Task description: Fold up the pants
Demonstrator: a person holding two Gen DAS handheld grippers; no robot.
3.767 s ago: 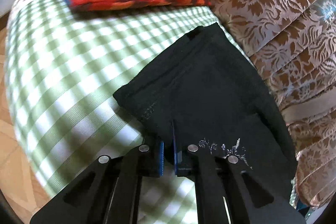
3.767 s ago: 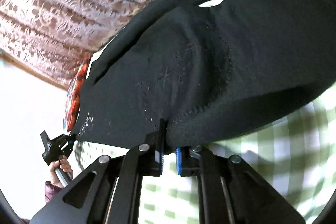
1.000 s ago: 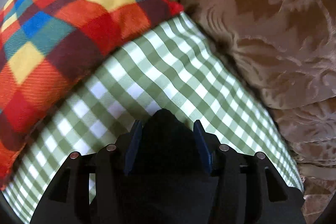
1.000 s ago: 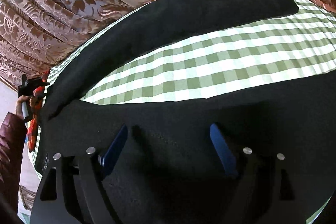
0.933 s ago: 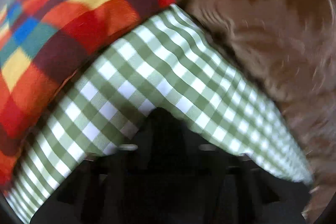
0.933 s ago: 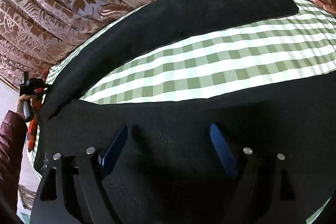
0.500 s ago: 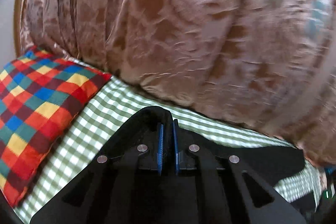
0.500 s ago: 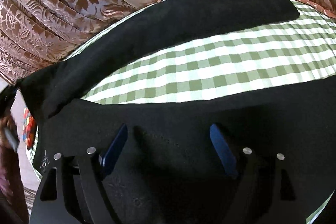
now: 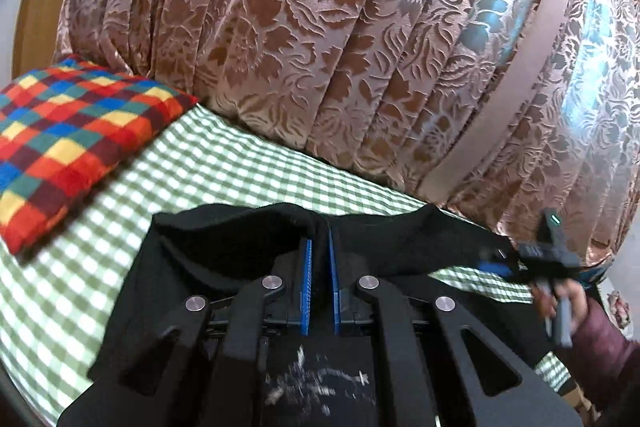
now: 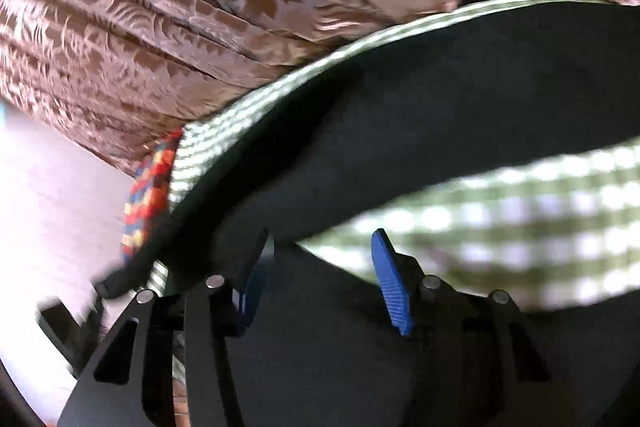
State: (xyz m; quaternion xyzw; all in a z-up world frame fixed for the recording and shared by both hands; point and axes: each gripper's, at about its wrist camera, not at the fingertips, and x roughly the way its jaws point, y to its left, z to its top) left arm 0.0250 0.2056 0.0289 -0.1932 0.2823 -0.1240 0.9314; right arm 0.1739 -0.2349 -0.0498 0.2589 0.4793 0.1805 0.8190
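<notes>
The black pants point(image 9: 224, 251) lie on a green-and-white checked sheet point(image 9: 120, 223). My left gripper point(image 9: 319, 251) is shut on the pants' top edge and holds it lifted off the sheet. White embroidery point(image 9: 316, 383) shows on the fabric below the fingers. My right gripper point(image 9: 496, 265) shows small at the right of the left wrist view, beside the pants' far leg. In the right wrist view my right gripper point(image 10: 320, 267) is open over the black pants point(image 10: 420, 131), one leg raised across the frame.
A multicoloured checked pillow point(image 9: 68, 131) lies at the left on the sheet. Brown floral curtains point(image 9: 340, 39) hang close behind the bed. The pillow point(image 10: 150, 195) and curtains point(image 10: 160, 27) also show in the right wrist view.
My left gripper was open on the pants a second ago; it shut on the edge and lifted it. My right gripper stayed open and swung left along the pants, its view now blurred.
</notes>
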